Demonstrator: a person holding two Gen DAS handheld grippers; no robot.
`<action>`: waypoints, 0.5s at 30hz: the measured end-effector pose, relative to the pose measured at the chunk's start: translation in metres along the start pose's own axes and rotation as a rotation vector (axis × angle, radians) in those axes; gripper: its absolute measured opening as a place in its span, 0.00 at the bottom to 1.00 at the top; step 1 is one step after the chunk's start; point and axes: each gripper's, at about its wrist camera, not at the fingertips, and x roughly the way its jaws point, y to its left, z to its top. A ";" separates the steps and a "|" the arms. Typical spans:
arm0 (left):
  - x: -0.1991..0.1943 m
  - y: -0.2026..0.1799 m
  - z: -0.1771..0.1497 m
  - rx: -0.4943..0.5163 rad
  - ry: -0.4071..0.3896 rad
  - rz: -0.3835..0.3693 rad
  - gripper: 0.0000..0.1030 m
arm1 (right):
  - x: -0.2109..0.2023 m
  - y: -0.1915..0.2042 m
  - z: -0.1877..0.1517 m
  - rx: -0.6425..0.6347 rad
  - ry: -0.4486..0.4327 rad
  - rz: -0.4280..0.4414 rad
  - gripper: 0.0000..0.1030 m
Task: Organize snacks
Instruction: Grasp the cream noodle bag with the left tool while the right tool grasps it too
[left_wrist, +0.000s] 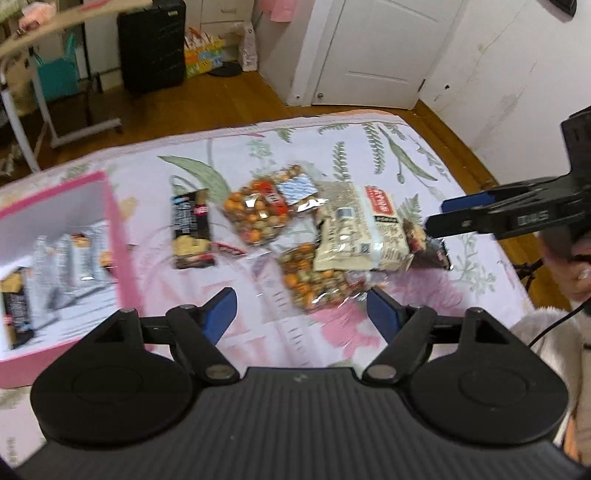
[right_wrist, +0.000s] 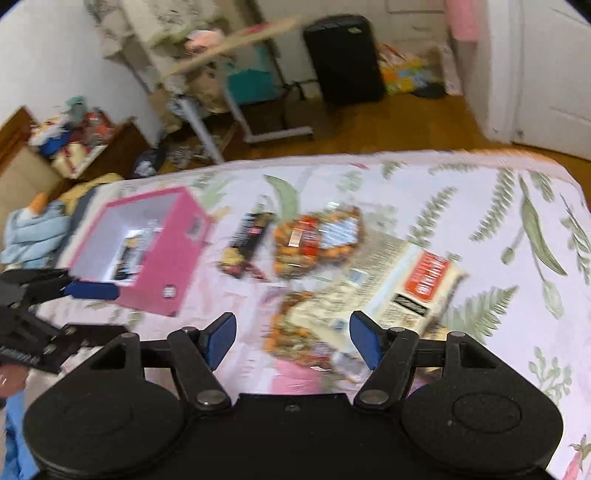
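Snacks lie loose on a floral bed sheet (left_wrist: 332, 147). There is a dark snack bar (left_wrist: 192, 229) (right_wrist: 251, 240), a clear bag of orange mixed nuts (left_wrist: 258, 214) (right_wrist: 317, 240), a second nut bag (left_wrist: 314, 284) (right_wrist: 291, 332), and a cream packet with a red label (left_wrist: 362, 229) (right_wrist: 413, 288) lying partly over the second bag. At the left stands a pink box (left_wrist: 114, 229) (right_wrist: 173, 258) holding several packets. My left gripper (left_wrist: 303, 314) (right_wrist: 103, 310) is open above the near nut bag. My right gripper (right_wrist: 293, 339) (left_wrist: 437, 216) hovers open over the cream packet. Neither holds anything.
A small dark packet (left_wrist: 436, 254) pokes out beside the cream packet. Past the bed's far edge is wooden floor (left_wrist: 221, 99) with a black suitcase (left_wrist: 151, 44), a rolling side table (right_wrist: 236, 48), and a white door (left_wrist: 373, 51). A hand (left_wrist: 576, 266) holds the right gripper.
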 end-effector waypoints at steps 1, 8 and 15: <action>0.010 -0.002 0.002 -0.004 -0.003 -0.006 0.75 | 0.007 -0.007 0.003 0.017 0.003 -0.019 0.73; 0.088 -0.002 0.031 -0.089 -0.067 0.068 0.73 | 0.042 -0.075 0.006 0.162 -0.064 -0.059 0.77; 0.159 -0.010 0.058 -0.130 -0.015 -0.029 0.73 | 0.082 -0.136 0.001 0.328 0.004 -0.045 0.77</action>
